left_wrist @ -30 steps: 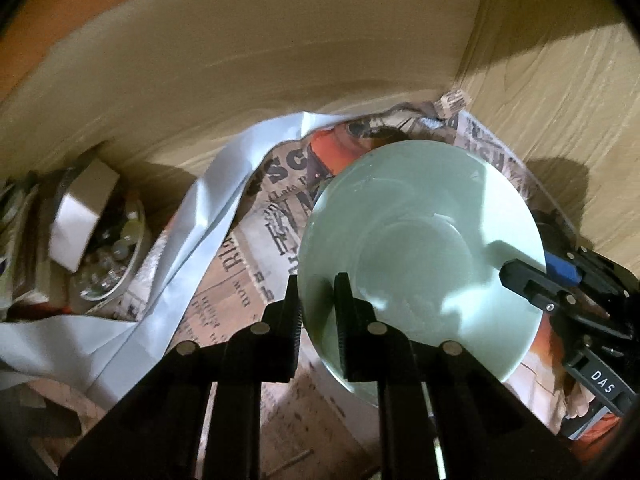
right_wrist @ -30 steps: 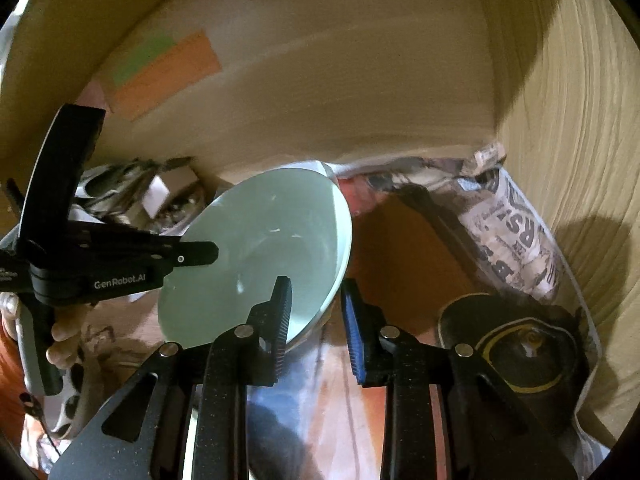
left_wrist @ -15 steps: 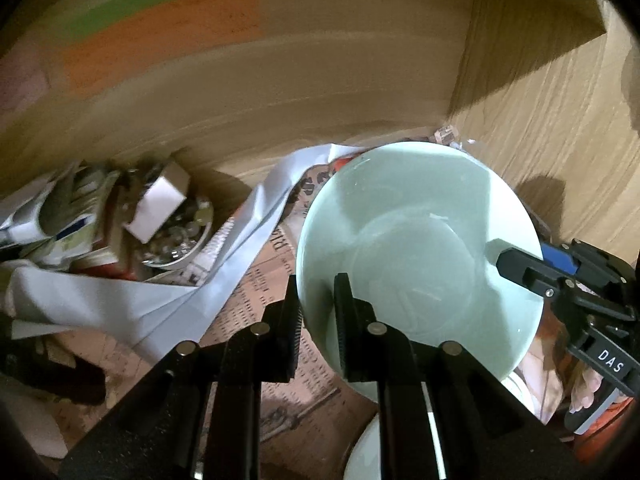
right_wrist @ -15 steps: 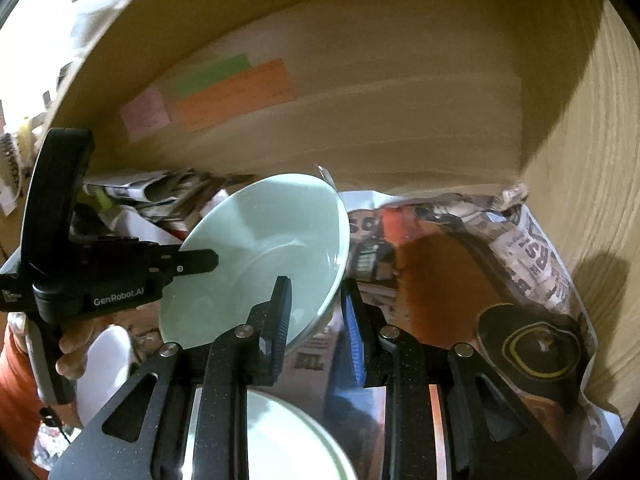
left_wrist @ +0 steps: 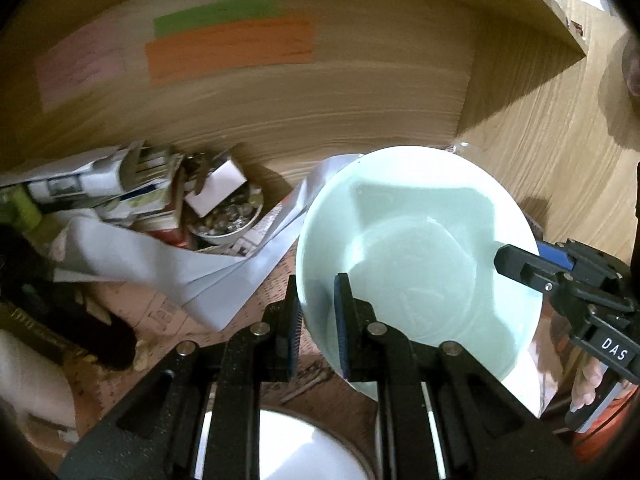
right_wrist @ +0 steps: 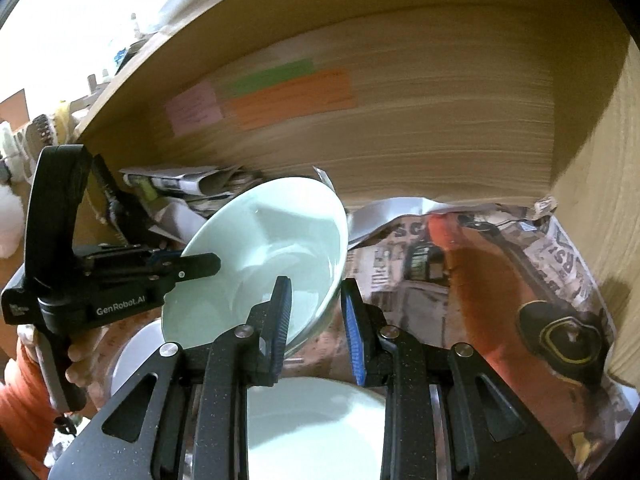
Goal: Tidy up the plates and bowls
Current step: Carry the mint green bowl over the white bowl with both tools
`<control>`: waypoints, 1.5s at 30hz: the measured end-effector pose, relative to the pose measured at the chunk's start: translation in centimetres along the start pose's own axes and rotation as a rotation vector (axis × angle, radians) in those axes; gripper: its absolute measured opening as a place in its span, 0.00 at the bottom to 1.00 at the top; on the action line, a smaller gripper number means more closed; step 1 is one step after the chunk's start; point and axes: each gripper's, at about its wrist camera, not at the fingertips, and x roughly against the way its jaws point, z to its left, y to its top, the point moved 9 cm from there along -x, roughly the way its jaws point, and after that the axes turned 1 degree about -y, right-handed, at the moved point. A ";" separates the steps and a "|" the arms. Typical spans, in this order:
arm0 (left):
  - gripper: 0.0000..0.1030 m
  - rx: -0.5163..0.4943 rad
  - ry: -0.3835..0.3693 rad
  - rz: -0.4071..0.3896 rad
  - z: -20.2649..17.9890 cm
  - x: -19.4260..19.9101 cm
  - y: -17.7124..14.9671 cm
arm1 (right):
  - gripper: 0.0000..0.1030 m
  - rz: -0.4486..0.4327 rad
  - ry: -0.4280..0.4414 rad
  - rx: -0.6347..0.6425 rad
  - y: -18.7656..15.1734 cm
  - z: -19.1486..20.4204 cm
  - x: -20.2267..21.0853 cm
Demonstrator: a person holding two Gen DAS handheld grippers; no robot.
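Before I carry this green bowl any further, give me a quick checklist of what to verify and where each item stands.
1. Left gripper clamped on the green bowl rim: ok.
2. Right gripper clamped on the opposite rim: ok, rim sits between its fingers.
3. Bowl level: not ok, tilted in the right wrist view.
4. Bowl empty, nothing to spill: ok.
5. Bowl lifted off the newspaper: ok.
6. White plate below free to receive it: cannot tell, mostly hidden by the fingers.

Pale green bowl [right_wrist: 264, 256] tilted, rim between right gripper [right_wrist: 316, 312] jaws
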 end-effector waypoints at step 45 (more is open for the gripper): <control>0.14 0.181 0.111 -0.029 8.8 8.3 -12.9 | 0.23 0.152 0.204 0.116 -7.7 12.3 -3.3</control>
